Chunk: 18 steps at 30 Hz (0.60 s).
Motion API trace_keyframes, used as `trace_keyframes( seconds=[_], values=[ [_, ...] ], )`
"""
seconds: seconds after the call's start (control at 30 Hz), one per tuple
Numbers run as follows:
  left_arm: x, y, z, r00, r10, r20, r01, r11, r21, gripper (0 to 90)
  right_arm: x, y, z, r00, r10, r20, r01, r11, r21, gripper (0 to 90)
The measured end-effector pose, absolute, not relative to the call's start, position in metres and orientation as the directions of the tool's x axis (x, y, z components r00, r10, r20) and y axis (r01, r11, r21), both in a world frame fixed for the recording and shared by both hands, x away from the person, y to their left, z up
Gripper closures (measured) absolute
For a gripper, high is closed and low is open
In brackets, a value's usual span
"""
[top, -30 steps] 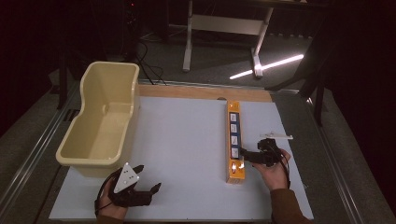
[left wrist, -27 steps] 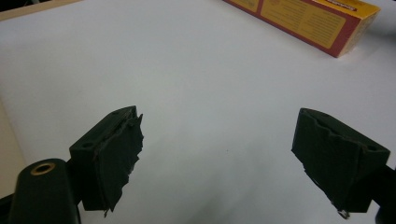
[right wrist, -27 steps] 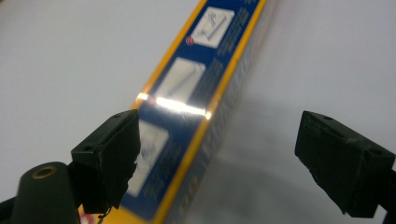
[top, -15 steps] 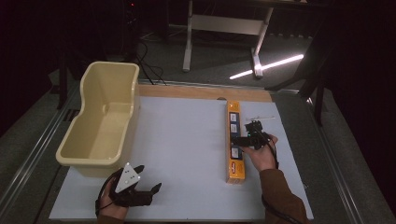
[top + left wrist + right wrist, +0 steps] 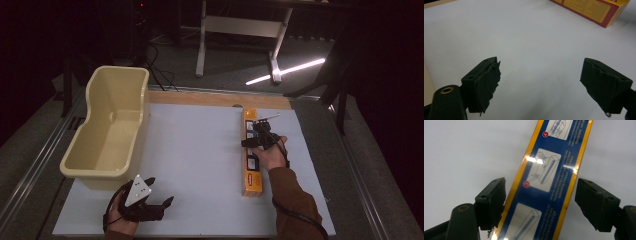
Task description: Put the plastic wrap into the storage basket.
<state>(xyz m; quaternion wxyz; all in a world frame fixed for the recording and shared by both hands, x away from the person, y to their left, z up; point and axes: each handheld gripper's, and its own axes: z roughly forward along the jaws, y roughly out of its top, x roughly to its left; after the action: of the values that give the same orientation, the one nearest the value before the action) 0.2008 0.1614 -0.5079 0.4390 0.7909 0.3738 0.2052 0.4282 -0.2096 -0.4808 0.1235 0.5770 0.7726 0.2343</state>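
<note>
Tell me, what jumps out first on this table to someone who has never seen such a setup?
Probably the long orange and blue box lying lengthwise on the right of the white table, with the right tool poised over it, its jaws open on either side of the box. Next, the big cream tub standing empty on the left edge. The left tool rests open near the front, below the tub.

Long, narrow orange carton lying flat on the white table, right of centre. Its blue top face carries numbered instruction panels.
</note>
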Motion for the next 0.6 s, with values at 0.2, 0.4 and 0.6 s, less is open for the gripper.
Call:
trace_keyframes(
  seconds=[0.2,0.4,0.6],
  values=[
    [0.201,0.161,-0.508,0.637,0.771,-0.005,0.413,-0.336,0.847,15.5,0.434,-0.205,-0.483,-0.274,0.959,0.074,0.862,0.211,0.462,27.3],
    [0.201,0.160,-0.509,0.639,0.769,-0.008,0.414,-0.335,0.847,15.5,0.445,-0.197,-0.487,-0.230,0.972,0.050,0.906,0.195,0.375,27.5],
    [0.201,0.159,-0.509,0.642,0.767,-0.006,0.416,-0.342,0.843,15.5,0.454,-0.192,-0.493,-0.190,0.981,0.043,0.946,0.171,0.276,28.9]
  ],
)
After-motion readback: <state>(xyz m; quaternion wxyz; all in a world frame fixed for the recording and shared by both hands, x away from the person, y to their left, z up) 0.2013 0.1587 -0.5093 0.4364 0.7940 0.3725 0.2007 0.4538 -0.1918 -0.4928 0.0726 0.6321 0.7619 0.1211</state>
